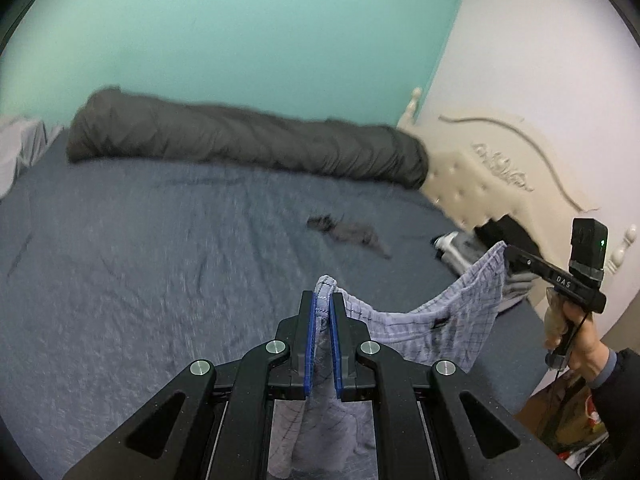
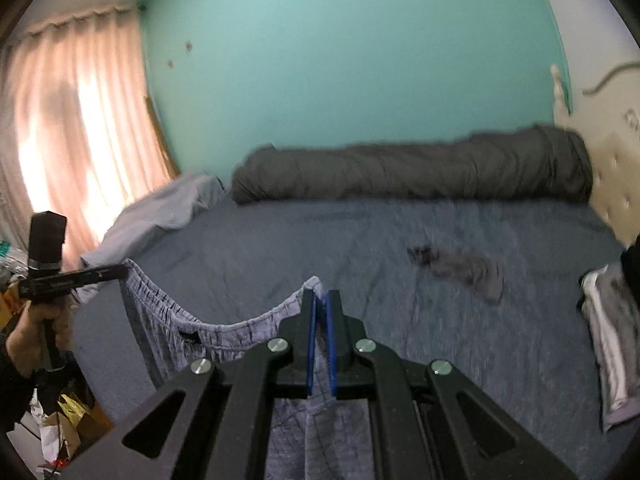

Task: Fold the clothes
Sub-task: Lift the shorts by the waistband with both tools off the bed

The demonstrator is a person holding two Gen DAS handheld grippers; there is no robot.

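A pair of light blue checked shorts (image 1: 420, 320) hangs stretched by its waistband between both grippers, above the near edge of the blue bed (image 1: 160, 248). My left gripper (image 1: 323, 300) is shut on one waistband corner; it also shows in the right wrist view (image 2: 120, 271). My right gripper (image 2: 320, 300) is shut on the other corner of the shorts (image 2: 224, 332); it shows in the left wrist view (image 1: 510, 254). The cloth hangs down below both grippers.
A rolled dark grey duvet (image 1: 248, 140) lies along the far side of the bed. A small dark garment (image 2: 464, 266) lies mid-bed. Folded grey and white clothes (image 2: 612, 340) sit at the right by the cream headboard (image 1: 500, 176). Clutter (image 2: 68, 412) lies beside the bed.
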